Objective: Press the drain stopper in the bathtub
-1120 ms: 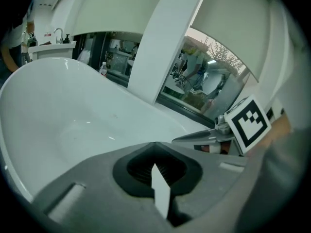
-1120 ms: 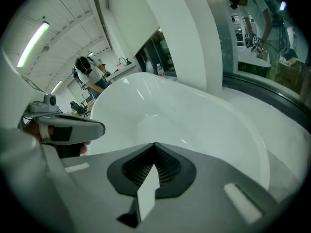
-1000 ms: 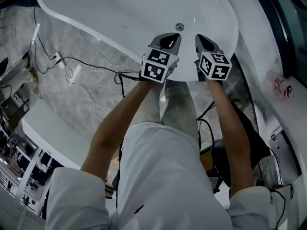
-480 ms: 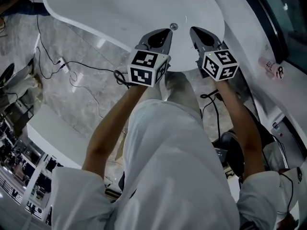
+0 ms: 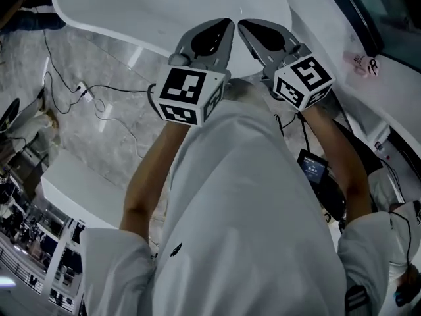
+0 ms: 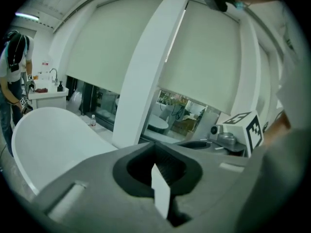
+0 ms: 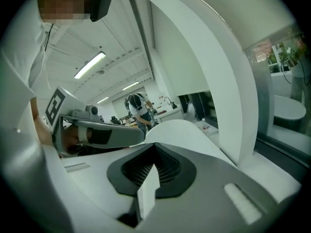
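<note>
The white bathtub (image 5: 151,12) lies across the top of the head view. Both grippers are held up side by side over its near rim, tips pointing at the basin. My left gripper (image 5: 225,24) has its jaws together with nothing between them, and so does my right gripper (image 5: 243,25). The drain stopper is hidden behind them. In the left gripper view the shut left gripper (image 6: 158,168) points over the bathtub (image 6: 48,140), with the right gripper's marker cube (image 6: 248,127) beside it. The right gripper view shows the shut right gripper (image 7: 153,171) and the left gripper (image 7: 102,132) alongside.
Black cables (image 5: 99,94) trail over the marble floor left of the tub. A small bottle (image 5: 358,61) stands on the ledge at the right. A person (image 6: 14,67) stands at the tub's far end. A white column (image 6: 146,72) rises behind the tub.
Both grippers have come up closer to the head camera and now look larger. The drain stopper, seen between their tips before, is now covered.
</note>
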Demonstrator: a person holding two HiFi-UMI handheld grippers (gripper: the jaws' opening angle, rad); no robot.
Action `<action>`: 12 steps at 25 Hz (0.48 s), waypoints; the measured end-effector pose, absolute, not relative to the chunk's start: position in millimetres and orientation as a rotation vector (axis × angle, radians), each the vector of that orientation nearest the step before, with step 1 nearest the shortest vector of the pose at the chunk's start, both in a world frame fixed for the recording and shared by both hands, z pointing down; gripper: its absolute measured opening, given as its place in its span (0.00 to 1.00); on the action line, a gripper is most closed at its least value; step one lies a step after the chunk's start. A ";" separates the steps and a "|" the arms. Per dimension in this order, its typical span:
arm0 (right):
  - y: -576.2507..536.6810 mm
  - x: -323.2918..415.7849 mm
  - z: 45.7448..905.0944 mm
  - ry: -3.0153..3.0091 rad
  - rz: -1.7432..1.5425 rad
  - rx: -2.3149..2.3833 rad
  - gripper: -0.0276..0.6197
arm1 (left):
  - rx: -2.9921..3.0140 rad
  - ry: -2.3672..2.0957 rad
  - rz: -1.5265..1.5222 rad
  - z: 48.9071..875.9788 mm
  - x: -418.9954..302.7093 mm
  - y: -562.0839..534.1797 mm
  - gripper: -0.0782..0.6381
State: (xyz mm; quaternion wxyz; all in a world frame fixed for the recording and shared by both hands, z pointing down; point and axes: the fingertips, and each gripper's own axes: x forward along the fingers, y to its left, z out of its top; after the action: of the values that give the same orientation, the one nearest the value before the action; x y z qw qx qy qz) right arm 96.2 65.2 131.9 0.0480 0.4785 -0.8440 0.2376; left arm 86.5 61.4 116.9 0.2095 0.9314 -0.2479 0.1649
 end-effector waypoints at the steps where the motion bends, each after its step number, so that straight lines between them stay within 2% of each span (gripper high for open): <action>1: 69.4 92.5 120.0 -2.592 0.705 1.446 0.05 | 2.610 -0.698 0.452 105.9 83.1 65.3 0.11; 12: 116.6 86.8 12.6 -2.719 0.552 1.562 0.05 | 2.672 -0.823 0.283 20.3 57.4 106.3 0.11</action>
State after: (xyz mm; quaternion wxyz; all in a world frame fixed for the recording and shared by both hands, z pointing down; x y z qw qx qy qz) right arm 86.8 116.6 12.6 -0.0211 0.4906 -0.8538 0.1732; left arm 57.4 106.3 20.3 0.1648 0.9378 -0.2889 0.0994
